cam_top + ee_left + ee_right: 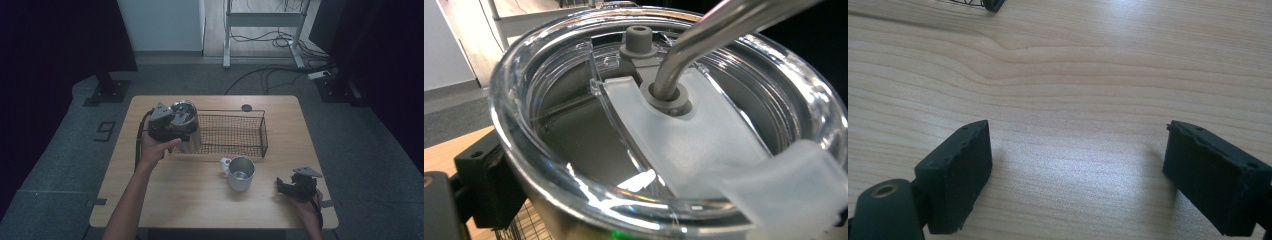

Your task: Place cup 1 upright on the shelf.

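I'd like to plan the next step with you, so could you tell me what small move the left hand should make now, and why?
Probably carry the tumbler a little further over the wire basket and lower it in. The left tongs grip it at the basket's left end, and its lid and metal straw are in place. The right tongs rest open on the table.

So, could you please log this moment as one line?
left tongs: gripping tumbler beside basket | right tongs: open, empty
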Demonstrator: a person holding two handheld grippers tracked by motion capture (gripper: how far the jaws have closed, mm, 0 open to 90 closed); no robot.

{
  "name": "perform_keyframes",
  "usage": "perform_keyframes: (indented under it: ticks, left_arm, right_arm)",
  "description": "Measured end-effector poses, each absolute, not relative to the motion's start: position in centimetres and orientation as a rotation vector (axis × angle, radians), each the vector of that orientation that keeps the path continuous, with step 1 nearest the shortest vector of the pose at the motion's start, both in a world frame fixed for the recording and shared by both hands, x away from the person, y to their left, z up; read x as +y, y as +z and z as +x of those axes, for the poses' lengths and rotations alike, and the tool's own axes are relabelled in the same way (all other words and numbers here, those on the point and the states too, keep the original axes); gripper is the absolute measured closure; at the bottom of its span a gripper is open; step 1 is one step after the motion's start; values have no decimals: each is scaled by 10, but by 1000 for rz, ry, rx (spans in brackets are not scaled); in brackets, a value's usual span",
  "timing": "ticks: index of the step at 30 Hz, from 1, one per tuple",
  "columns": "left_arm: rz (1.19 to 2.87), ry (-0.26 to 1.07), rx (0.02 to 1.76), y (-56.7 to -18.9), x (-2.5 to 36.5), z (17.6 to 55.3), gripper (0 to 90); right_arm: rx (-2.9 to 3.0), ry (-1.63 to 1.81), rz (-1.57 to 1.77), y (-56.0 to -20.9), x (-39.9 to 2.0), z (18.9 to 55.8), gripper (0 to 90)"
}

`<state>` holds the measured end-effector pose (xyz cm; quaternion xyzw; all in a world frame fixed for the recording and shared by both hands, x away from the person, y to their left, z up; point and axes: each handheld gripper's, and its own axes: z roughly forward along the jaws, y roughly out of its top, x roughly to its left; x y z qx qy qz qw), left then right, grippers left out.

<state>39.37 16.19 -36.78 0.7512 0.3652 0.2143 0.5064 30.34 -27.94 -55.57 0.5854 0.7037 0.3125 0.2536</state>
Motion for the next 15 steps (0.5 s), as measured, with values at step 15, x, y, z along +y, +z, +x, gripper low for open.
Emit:
perform_keyframes:
  ticks: [15]
  left_arm:
    - [1834, 518, 909, -372, 152, 413, 38]
  right_arm:
    - [1911, 854, 1591, -556, -280, 303, 123]
